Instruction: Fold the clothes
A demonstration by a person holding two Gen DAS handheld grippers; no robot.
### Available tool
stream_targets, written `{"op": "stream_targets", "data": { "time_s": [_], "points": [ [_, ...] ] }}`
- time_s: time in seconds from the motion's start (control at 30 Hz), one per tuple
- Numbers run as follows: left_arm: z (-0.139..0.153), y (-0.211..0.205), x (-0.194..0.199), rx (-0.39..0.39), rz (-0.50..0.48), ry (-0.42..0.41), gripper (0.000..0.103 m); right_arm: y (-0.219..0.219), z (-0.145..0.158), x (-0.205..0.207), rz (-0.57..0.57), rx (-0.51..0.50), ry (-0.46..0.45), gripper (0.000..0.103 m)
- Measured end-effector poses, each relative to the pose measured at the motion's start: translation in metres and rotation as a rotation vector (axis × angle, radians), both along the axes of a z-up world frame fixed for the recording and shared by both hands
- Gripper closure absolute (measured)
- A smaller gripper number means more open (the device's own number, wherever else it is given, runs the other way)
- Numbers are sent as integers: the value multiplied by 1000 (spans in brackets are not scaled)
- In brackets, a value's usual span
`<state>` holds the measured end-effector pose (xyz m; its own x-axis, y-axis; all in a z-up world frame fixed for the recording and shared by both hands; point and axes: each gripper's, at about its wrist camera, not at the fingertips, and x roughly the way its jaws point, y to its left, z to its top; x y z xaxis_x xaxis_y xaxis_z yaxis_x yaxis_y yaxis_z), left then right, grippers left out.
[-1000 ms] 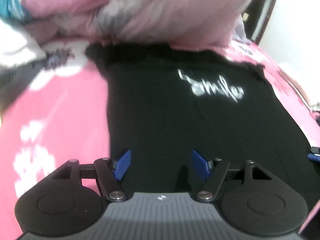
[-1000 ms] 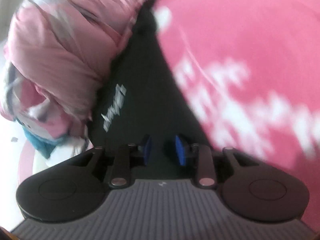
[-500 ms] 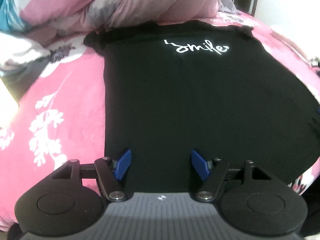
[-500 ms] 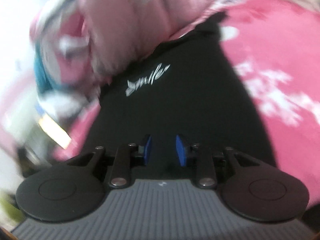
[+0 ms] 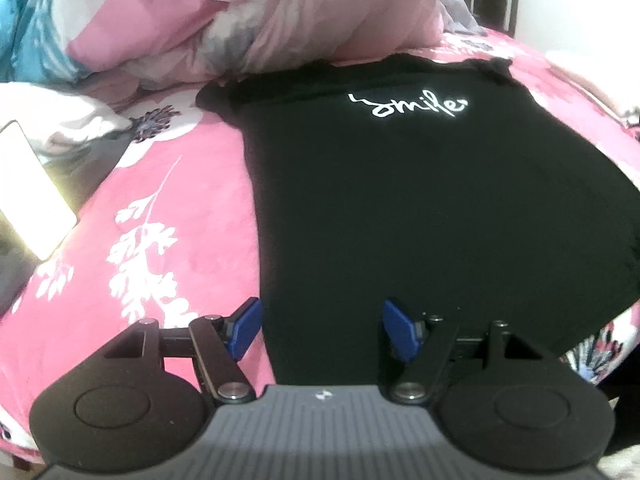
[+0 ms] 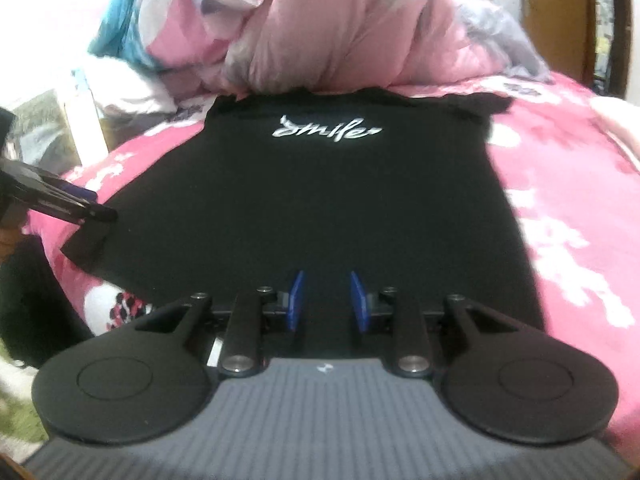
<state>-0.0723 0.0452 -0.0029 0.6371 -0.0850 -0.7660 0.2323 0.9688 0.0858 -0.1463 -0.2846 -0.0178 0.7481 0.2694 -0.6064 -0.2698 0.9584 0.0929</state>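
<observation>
A black T-shirt (image 5: 420,200) with white "smile" lettering lies flat on a pink floral bedspread (image 5: 152,216); it also shows in the right wrist view (image 6: 320,200). My left gripper (image 5: 322,326) is open over the shirt's near left hem, blue pads wide apart and empty. My right gripper (image 6: 326,300) is open with a narrower gap, over the near hem, nothing between the pads. The left gripper also shows at the left edge of the right wrist view (image 6: 86,204), by the shirt's lower left corner.
A heap of pink, white and teal bedding (image 5: 248,16) is piled just beyond the shirt's collar. A white flat object (image 5: 28,192) lies at the bed's left side. A wooden door frame (image 6: 568,20) stands at the far right.
Both grippers pulled back and levelled out, so the whole shirt is now in view. The right wrist view swung round from the side to face the shirt squarely. Both stayed open.
</observation>
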Motion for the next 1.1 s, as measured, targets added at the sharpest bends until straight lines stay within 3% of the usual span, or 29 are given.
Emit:
{"op": "stream_targets", "data": {
  "time_s": [0.1, 0.27, 0.47, 0.63, 0.8, 0.87, 0.97, 1.1],
  "points": [
    [4, 7, -7, -36, 3, -7, 34, 5, -14, -7, 5, -57, 39, 79],
    [8, 14, -18, -93, -103, -48, 29, -24, 2, -44, -61, -49, 65, 80],
    [-8, 19, -10, -162, -59, 38, 30, -72, 21, -28, -234, -33, -16, 79],
    [-16, 27, -18, -171, -88, 70, 28, -86, -13, -27, -315, -55, 79, 80],
    [-13, 45, -23, -222, -89, 88, 28, -94, -1, -48, -383, -55, 98, 78],
    [-9, 49, -25, -229, -83, 77, 28, -104, 7, -48, -418, -4, 79, 78],
    [-8, 53, -30, -226, -64, 64, 28, -124, 14, -36, -451, 150, 55, 77],
    [-10, 55, -40, -232, -33, 74, 28, -142, -3, -12, -485, 264, 131, 72]
  ]
}}
